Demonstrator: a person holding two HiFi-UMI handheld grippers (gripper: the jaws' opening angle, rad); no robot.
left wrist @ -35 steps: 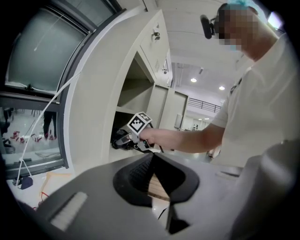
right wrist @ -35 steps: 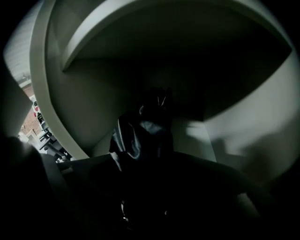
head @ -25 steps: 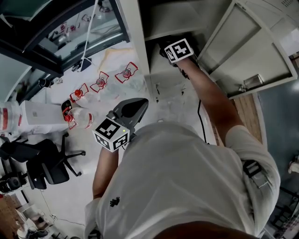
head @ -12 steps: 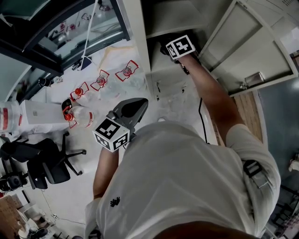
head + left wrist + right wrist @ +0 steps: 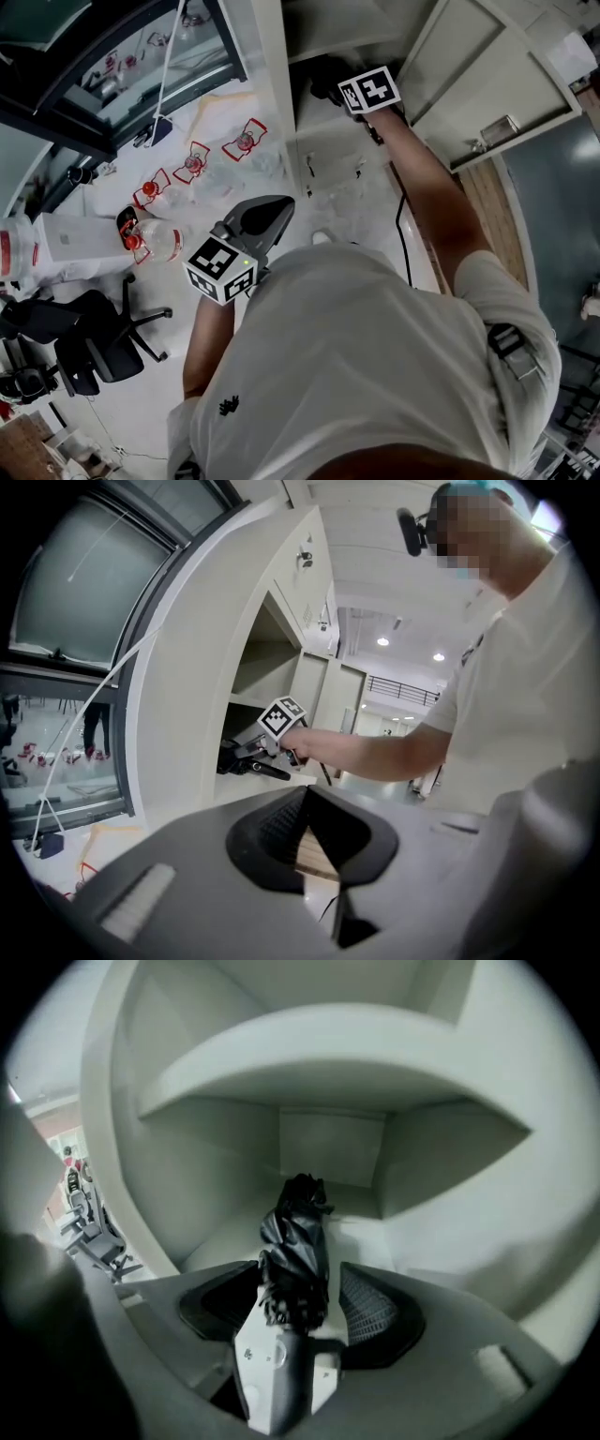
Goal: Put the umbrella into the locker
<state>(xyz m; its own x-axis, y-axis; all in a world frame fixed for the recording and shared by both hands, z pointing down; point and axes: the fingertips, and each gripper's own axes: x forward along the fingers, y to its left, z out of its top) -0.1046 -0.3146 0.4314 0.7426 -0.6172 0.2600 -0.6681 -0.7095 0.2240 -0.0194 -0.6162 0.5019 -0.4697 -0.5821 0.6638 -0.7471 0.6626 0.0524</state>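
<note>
A folded black umbrella (image 5: 295, 1237) with a white handle (image 5: 272, 1363) lies on the floor of a pale grey locker compartment (image 5: 328, 1152), pointing toward the back wall. My right gripper (image 5: 298, 1277) reaches into that compartment. Its jaws stand wide on either side of the umbrella, and the right pad (image 5: 370, 1312) is clear of the fabric. In the head view the right gripper (image 5: 328, 82) sits at the locker mouth beside the open door (image 5: 487, 84), and the umbrella is lost in shadow. My left gripper (image 5: 267, 214) hangs shut and empty in front of the person's chest.
A shelf (image 5: 309, 1049) roofs the compartment close above. Left of the locker is a glass window wall (image 5: 112, 75). Several red-and-white objects (image 5: 192, 164), a clear jug (image 5: 155, 239) and a black office chair (image 5: 84, 347) sit on the floor. A black cable (image 5: 403, 234) trails below the locker.
My right gripper has risen slightly at the locker mouth. The left gripper has drifted a little, still shut.
</note>
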